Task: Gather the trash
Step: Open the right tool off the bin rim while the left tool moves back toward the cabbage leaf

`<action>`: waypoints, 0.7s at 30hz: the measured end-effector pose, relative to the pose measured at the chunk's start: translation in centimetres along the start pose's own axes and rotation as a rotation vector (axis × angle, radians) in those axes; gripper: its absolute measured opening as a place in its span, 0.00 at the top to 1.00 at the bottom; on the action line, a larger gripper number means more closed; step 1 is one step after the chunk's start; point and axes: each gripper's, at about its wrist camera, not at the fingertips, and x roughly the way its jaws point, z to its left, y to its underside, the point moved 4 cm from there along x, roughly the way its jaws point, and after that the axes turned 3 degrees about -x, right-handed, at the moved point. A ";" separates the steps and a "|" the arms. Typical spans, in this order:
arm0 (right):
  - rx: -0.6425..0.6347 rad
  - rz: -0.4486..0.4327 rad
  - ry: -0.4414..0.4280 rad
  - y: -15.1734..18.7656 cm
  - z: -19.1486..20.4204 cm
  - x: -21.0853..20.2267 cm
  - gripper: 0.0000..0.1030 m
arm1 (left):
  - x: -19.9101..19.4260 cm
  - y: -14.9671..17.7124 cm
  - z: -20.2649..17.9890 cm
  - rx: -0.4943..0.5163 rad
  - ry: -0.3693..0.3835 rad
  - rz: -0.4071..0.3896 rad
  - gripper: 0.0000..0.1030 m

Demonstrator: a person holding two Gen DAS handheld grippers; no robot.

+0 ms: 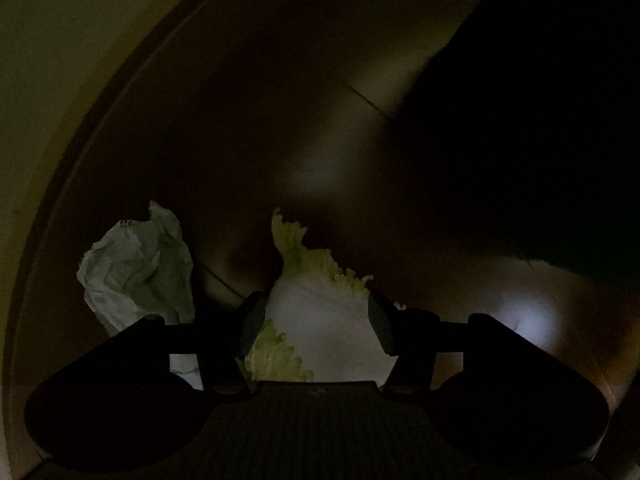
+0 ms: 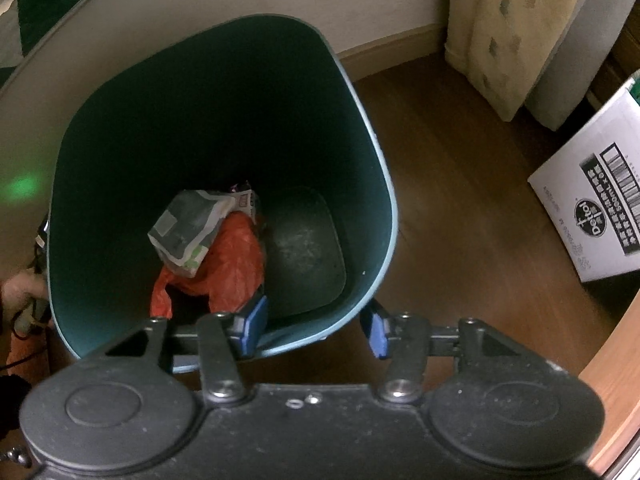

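Observation:
In the dim left wrist view a pale cabbage leaf point(image 1: 328, 332) with frilly green edges lies on the dark wooden floor point(image 1: 320, 128). My left gripper point(image 1: 316, 320) points down over it, open, with the leaf between the two pads; I see no squeeze on it. A crumpled white paper point(image 1: 136, 272) lies just left of the left finger. In the right wrist view my right gripper point(image 2: 314, 328) stands open and empty, straddling the near rim of a teal bin point(image 2: 360, 140). Inside the bin lie an orange plastic bag point(image 2: 232, 264) and a printed wrapper point(image 2: 188, 228).
A white cardboard box point(image 2: 592, 208) stands on the floor right of the bin, with a patterned curtain point(image 2: 508, 28) behind it. A wall runs behind the bin. A person's hand point(image 2: 20, 292) shows at the bin's left side. A wooden furniture edge point(image 2: 612, 380) curves along the lower right.

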 end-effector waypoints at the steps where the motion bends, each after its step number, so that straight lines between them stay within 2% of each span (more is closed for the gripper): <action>1: 0.000 -0.001 0.000 0.0 0.0 0.0 0.50 | 0.2 0.0 0.2 -0.008 0.005 0.002 0.45; 8: 0.001 -0.013 0.011 0.1 0.1 0.1 0.51 | -1.5 1.2 0.9 -0.102 0.043 -0.016 0.44; 10: -0.001 -0.016 0.013 0.0 0.1 0.0 0.51 | -3.0 2.4 1.7 -0.190 0.077 -0.042 0.44; 14: 0.007 -0.021 0.012 0.0 0.1 0.0 0.51 | -4.1 5.8 2.9 -0.367 0.135 -0.029 0.44; 16: 0.007 -0.023 0.013 0.0 0.1 -0.1 0.51 | -3.7 7.2 3.9 -0.443 0.139 -0.012 0.44; 19: 0.007 -0.022 0.015 0.0 0.1 -0.1 0.51 | -2.4 9.0 4.8 -0.583 0.194 0.035 0.44; 21: 0.009 -0.023 0.015 -0.1 0.1 -0.1 0.51 | -1.2 8.7 4.6 -0.608 0.194 0.054 0.44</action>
